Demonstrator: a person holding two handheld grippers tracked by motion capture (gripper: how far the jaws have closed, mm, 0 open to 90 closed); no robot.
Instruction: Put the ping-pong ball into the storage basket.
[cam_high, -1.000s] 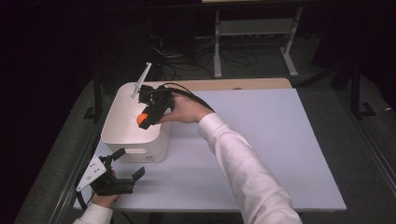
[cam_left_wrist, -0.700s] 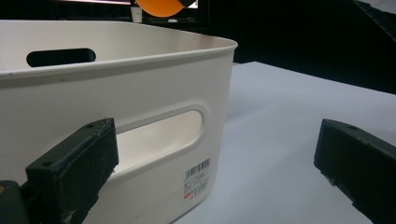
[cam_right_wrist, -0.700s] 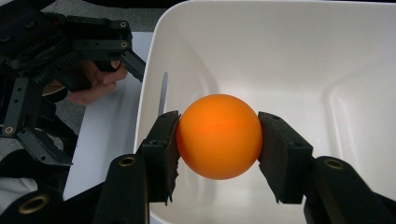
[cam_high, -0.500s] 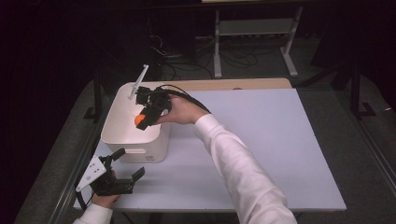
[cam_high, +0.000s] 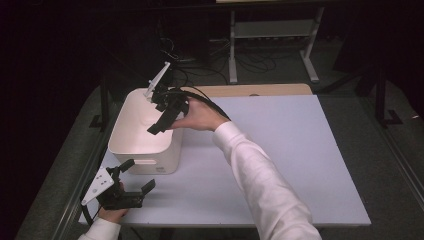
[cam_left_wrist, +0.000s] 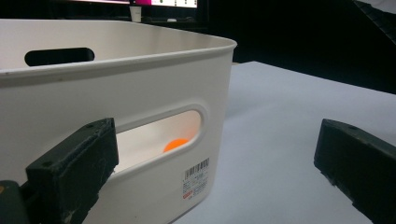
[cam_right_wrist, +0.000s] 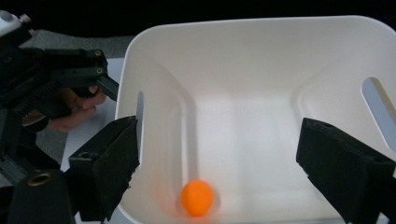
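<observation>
A white plastic bin (cam_high: 145, 150) stands at the table's left. My right gripper (cam_high: 162, 120) hangs over the bin's right rim, tilted down into it. Its jaws have just been opening and hold nothing: in the right gripper view the right gripper (cam_right_wrist: 218, 128) stands open above the bin (cam_right_wrist: 261, 56). An orange ball (cam_right_wrist: 197, 198) lies on the bin's floor. My left gripper (cam_high: 137, 176) rests open on the table just in front of the bin. From the left gripper (cam_left_wrist: 215, 130) the ball (cam_left_wrist: 175, 144) shows through the bin's handle slot.
The white table top (cam_high: 300, 150) stretches to the right of the bin. A wooden board (cam_high: 260, 90) lies along its far edge. Behind it stand a metal rack (cam_high: 272, 30) and cables on the dark floor. The bin wall bears a barcode label (cam_left_wrist: 196, 175).
The orange ball was held in my right gripper over the bin. The jaws have opened and the ball now lies inside the bin. My left gripper has stayed put.
</observation>
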